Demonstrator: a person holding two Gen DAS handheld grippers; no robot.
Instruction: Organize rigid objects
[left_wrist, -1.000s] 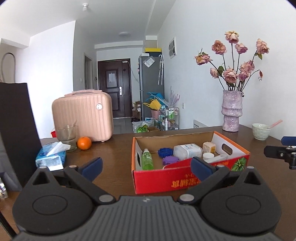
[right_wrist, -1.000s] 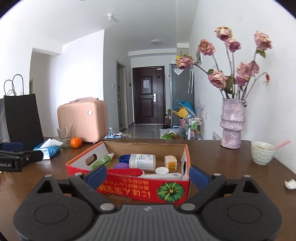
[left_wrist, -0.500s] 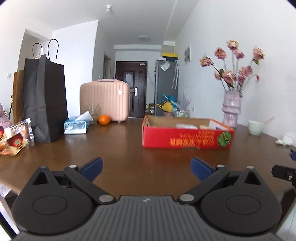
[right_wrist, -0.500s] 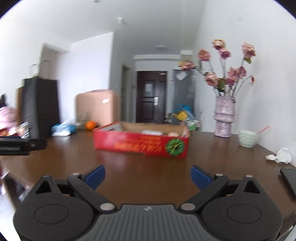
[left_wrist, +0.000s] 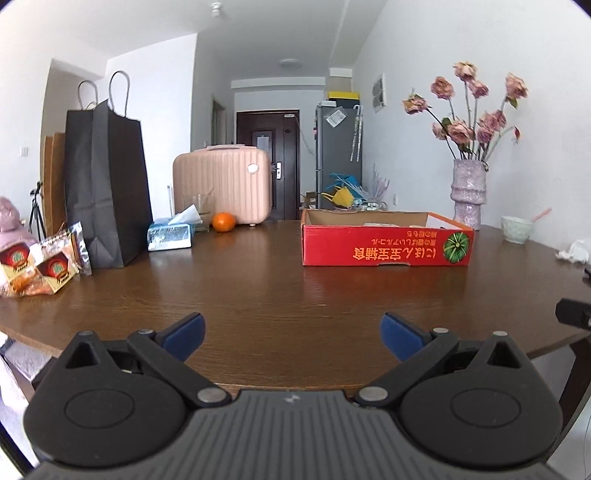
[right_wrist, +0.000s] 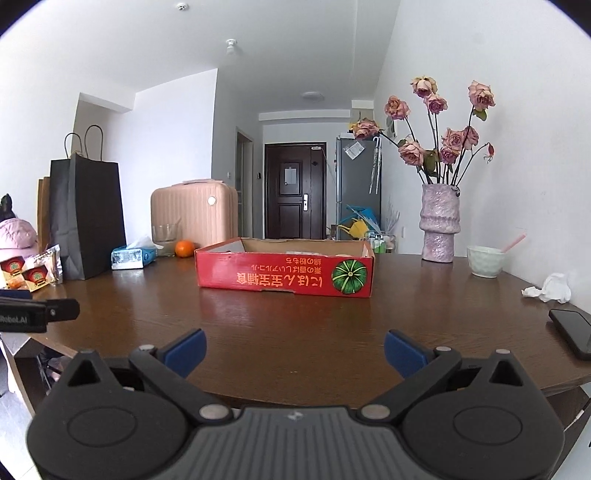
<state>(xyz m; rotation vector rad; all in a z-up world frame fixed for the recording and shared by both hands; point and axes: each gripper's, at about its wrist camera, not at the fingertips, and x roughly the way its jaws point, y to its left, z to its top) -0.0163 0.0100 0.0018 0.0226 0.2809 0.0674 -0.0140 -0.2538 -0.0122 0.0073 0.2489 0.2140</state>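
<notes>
A red cardboard box (left_wrist: 384, 247) stands on the brown table (left_wrist: 258, 295), far in front of both grippers; it also shows in the right wrist view (right_wrist: 284, 275). Its contents are almost hidden by the front wall from this low angle. My left gripper (left_wrist: 293, 334) is open and empty, at the table's near edge. My right gripper (right_wrist: 293, 349) is open and empty, also at the near edge, to the right of the left one. The left gripper's tip shows at the left of the right wrist view (right_wrist: 37, 314).
A black paper bag (left_wrist: 107, 184), snack packets (left_wrist: 40, 266), a tissue pack (left_wrist: 171, 232), an orange (left_wrist: 223, 221) and a pink case (left_wrist: 221, 184) stand at left and back. A vase of roses (right_wrist: 439, 225), a bowl (right_wrist: 485, 260), crumpled tissue (right_wrist: 552, 288) and a phone (right_wrist: 574, 332) sit at right.
Both grippers have pulled back from right above the box and dropped low, to the table's near edge. The box contents have gone out of sight. Both stay open.
</notes>
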